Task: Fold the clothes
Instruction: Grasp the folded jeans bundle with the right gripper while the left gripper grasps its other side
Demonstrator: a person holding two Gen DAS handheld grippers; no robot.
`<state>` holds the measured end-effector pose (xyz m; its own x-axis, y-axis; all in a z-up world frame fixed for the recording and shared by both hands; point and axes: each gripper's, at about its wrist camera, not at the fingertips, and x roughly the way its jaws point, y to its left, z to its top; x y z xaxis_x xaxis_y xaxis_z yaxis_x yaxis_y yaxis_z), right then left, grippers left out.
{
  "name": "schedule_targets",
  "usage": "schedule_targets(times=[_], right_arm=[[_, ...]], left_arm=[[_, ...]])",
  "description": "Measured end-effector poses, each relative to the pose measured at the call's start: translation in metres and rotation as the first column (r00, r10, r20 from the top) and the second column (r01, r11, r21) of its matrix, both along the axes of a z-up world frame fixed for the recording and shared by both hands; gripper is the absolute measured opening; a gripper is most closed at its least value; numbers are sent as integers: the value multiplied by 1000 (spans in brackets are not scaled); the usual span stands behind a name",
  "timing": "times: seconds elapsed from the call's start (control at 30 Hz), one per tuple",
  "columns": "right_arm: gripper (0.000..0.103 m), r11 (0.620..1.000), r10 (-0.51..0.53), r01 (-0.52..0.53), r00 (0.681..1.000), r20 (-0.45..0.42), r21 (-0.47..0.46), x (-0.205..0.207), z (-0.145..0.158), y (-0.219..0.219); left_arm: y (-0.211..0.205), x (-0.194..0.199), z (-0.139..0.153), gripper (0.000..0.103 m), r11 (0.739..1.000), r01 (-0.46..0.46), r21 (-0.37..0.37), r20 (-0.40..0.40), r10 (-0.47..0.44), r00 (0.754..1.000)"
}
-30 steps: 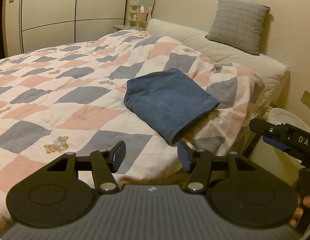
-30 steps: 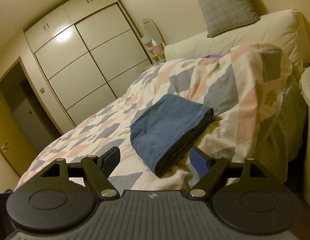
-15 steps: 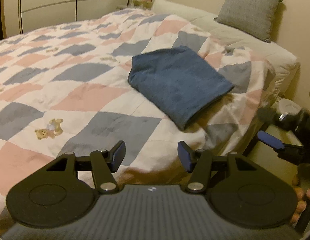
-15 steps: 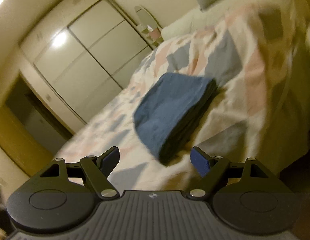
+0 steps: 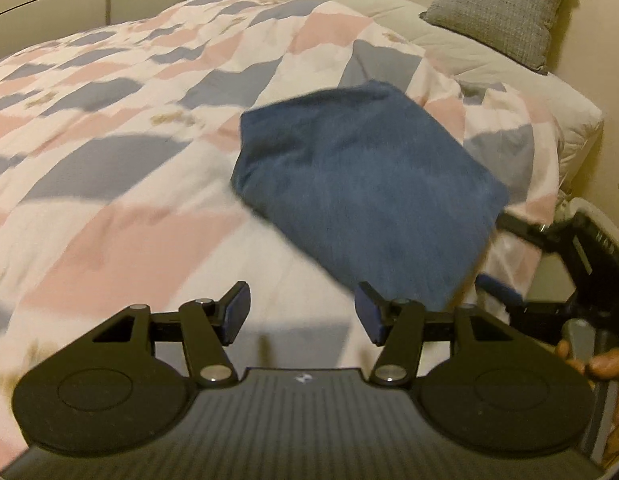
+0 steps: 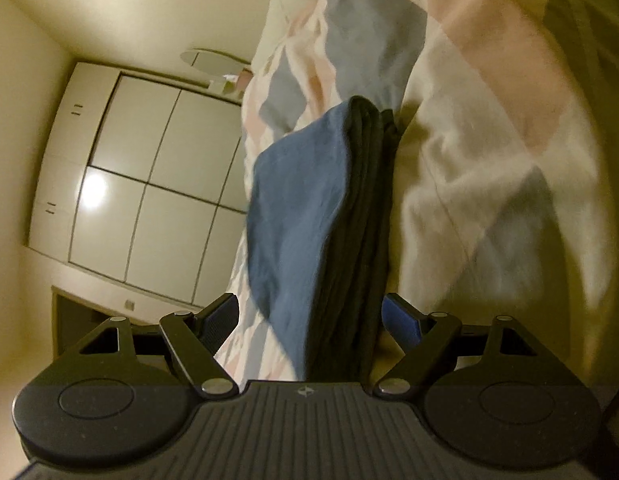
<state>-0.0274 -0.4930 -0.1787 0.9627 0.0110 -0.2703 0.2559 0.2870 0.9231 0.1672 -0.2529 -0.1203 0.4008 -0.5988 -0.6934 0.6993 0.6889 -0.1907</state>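
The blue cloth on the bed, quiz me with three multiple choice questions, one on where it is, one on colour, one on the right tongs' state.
1. Where does the cloth lie?
A. on the quilt
B. on the pillow
C. on the floor

2. What colour is the pillow?
A. pink
B. grey
C. blue

3. How do the right tongs stand?
A. shut on the cloth
B. open, either side of the cloth's edge
C. shut on nothing

Answers: 1 A, quilt shows all around it; 2 B, grey weave against the wall; 3 B, a gap shows beside each pad.
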Motion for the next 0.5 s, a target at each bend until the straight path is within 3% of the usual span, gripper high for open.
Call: schedule_targets(times=[0.17, 0.3, 0.4, 0.5], right_arm=[[82, 999, 17, -17, 1000, -12, -41, 33, -18, -13], [82, 996, 34, -36, 999, -20, -84, 56, -29, -22], [66, 988, 52, -59, 997, -51, -145, 57, -20, -18], [58, 995, 47, -54, 996, -77, -87, 52, -14, -22]], left_arm=[[-32, 58, -8, 53, 994, 98, -38, 33, -97, 995], [-55, 109, -17, 51, 973, 214, -83, 0, -215, 977], [-76, 138, -12, 47, 956, 289, -56, -17, -290, 957], [-95, 162, 5, 50, 939, 342, -38, -35, -343, 939]])
